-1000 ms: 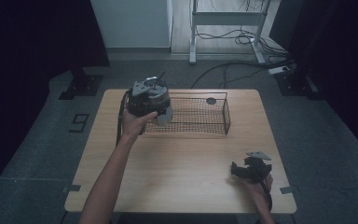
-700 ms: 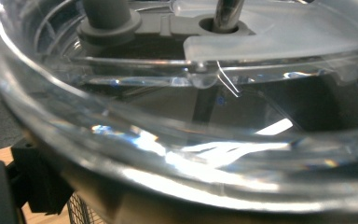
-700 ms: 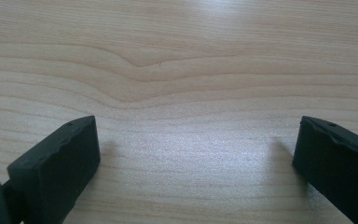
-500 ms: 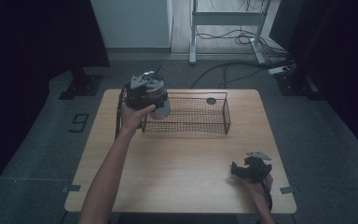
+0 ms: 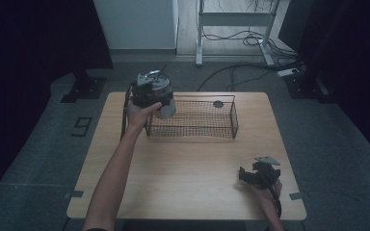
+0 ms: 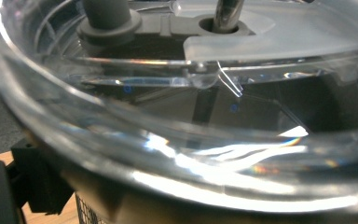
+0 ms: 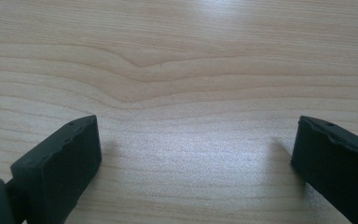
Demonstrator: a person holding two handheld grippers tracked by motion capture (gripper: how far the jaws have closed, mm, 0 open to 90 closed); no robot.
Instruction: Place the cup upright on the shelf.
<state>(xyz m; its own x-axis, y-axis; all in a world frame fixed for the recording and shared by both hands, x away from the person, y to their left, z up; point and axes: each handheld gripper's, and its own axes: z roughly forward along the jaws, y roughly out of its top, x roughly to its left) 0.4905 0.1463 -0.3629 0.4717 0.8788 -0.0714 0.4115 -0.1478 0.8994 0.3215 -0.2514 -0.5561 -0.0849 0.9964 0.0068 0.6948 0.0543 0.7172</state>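
My left gripper point(image 5: 158, 100) is held up over the left end of a black wire basket point(image 5: 192, 126), shut on a clear round container point(image 5: 166, 108). In the left gripper view the clear container point(image 6: 186, 154) is pressed up close, with a grey fitting point(image 6: 121, 23) and a metal rod point(image 6: 226, 14) seen through its wall; one black jaw shows at the bottom left. My right gripper point(image 5: 248, 175) rests low on the table near the front right corner. Its jaws stand wide open over bare wood point(image 7: 196, 158), with nothing between them.
A small dark disc point(image 5: 218, 104) lies at the basket's far right corner. The wooden table point(image 5: 188, 183) stands on grey floor, with a metal frame point(image 5: 231, 19) and cables behind it. Dark stands flank both sides.
The left hand has carried the container slightly up and toward the far left of the basket. The right gripper has stayed put.
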